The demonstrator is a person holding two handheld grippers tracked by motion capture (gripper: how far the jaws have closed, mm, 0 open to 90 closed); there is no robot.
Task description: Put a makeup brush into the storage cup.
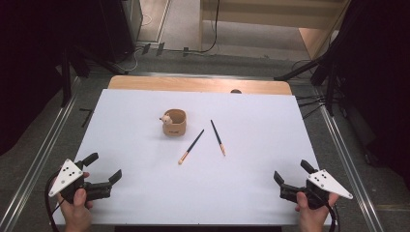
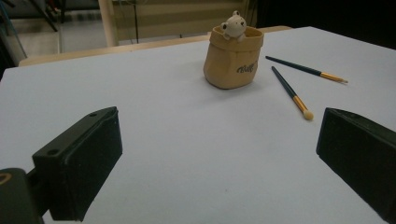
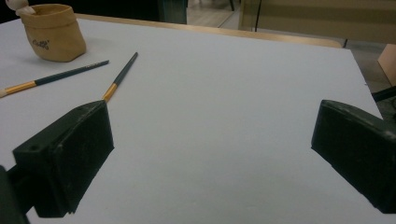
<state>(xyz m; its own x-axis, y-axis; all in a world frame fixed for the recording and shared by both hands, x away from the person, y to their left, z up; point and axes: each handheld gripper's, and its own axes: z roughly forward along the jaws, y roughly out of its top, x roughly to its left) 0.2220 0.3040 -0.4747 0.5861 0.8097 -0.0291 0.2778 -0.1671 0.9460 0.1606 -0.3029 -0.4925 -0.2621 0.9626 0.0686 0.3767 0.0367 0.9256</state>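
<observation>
A small tan pouch-shaped holder (image 1: 174, 123) with a little bear figure on its rim stands upright near the middle of the white table (image 1: 145, 193). Two dark brushes with orange ferrules lie right of it: one (image 1: 191, 146) slants toward the near left, the other (image 1: 217, 137) slants toward the near right. My left gripper (image 1: 103, 167) rests at the near left corner, open and empty; its own view shows the holder (image 2: 233, 63) and both brushes (image 2: 292, 93) (image 2: 306, 69) ahead. My right gripper (image 1: 292, 172) sits at the near right corner, open and empty, with the brushes (image 3: 119, 77) (image 3: 53, 78) and holder (image 3: 52, 32) far off to its left.
A wooden strip (image 1: 198, 84) borders the table's far edge. Metal rails (image 1: 38, 159) run along the floor on both sides, and black stands and cables (image 1: 314, 67) sit behind the table.
</observation>
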